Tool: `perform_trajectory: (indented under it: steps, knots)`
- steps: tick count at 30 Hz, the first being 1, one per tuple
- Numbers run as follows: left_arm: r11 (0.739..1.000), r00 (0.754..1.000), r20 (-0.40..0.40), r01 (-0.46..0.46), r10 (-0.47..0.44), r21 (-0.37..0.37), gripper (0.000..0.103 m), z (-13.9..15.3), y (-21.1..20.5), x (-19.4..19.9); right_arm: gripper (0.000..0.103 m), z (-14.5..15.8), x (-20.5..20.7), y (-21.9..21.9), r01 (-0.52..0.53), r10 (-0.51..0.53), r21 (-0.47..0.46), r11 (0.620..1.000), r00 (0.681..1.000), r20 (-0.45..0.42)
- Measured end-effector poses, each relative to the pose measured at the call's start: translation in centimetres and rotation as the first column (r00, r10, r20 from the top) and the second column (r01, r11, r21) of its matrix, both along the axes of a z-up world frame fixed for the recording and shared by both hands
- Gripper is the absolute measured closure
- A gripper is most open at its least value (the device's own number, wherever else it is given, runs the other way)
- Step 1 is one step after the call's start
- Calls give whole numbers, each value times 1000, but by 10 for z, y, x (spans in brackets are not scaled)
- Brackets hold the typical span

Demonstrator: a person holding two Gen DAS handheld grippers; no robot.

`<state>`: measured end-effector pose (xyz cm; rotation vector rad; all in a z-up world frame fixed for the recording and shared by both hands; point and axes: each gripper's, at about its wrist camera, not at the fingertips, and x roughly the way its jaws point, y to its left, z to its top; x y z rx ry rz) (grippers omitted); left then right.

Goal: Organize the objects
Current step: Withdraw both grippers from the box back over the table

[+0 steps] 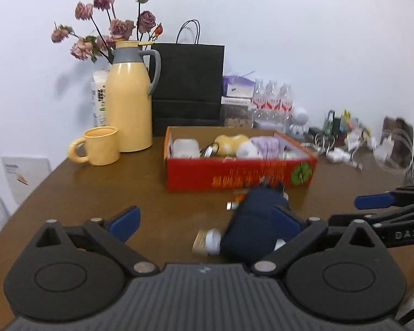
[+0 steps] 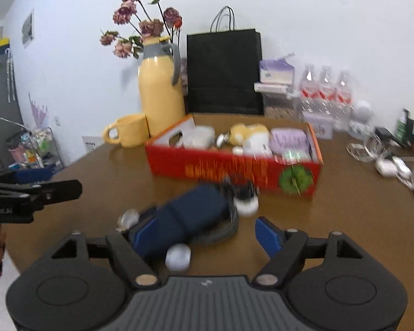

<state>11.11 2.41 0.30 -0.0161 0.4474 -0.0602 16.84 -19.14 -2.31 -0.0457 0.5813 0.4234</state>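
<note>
A navy blue pouch lies on the brown table in front of a red box that holds several small items. Small white and gold containers lie beside the pouch. My left gripper is open, its right finger against the pouch's right side. My right gripper is open above the pouch; a white round item lies between its fingers. The red box stands behind. The right gripper shows at the right edge of the left wrist view.
A yellow thermos jug and yellow mug stand at the back left with dried roses. A black paper bag, water bottles and cluttered cables and chargers line the back and right.
</note>
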Motion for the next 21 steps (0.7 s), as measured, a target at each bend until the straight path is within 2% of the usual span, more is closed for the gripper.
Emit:
perform_trajectory:
  steps: [2, 4, 8, 11, 14, 16, 17, 18, 21]
  knots:
    - [1000, 1000, -9, 0, 0, -1, 1, -3, -2, -17, 27, -6, -25, -3, 5, -5, 3, 1000, 1000, -18]
    - [1000, 1000, -14, 14, -14, -6, 9, -4, -2, -32, 27, -11, -44, -7, 2, -2, 11, 1000, 999, -39]
    - [999, 999, -12, 34, -33, 40, 16, -3, -2, -52, 27, -17, -69, -11, 11, -12, -34, 999, 999, -48]
    - [998, 998, 5, 56, -56, 28, 18, 2, -1, -60, 27, -15, -83, -17, 5, -7, -37, 999, 999, -44]
    - [999, 999, -5, 51, -51, -11, 29, -5, 3, -51, 27, -14, -82, -21, 20, -21, -22, 1000, 999, -40]
    - [997, 997, -72, 31, -36, -66, 50, -19, 9, -30, 27, -17, -77, -20, 25, -26, -18, 1000, 999, -41]
    - [996, 995, -98, 22, -30, -87, 54, -25, 12, -21, 28, -19, -73, -18, 25, -26, -15, 1000, 999, -45]
    - [995, 992, -120, 14, -26, -103, 58, -30, 14, -11, 28, -22, -68, -15, 20, -21, -15, 1000, 999, -47]
    - [994, 993, -116, 1, -14, -113, 59, -38, 14, 12, 30, -32, -53, 0, 2, -4, -46, 999, 999, -46]
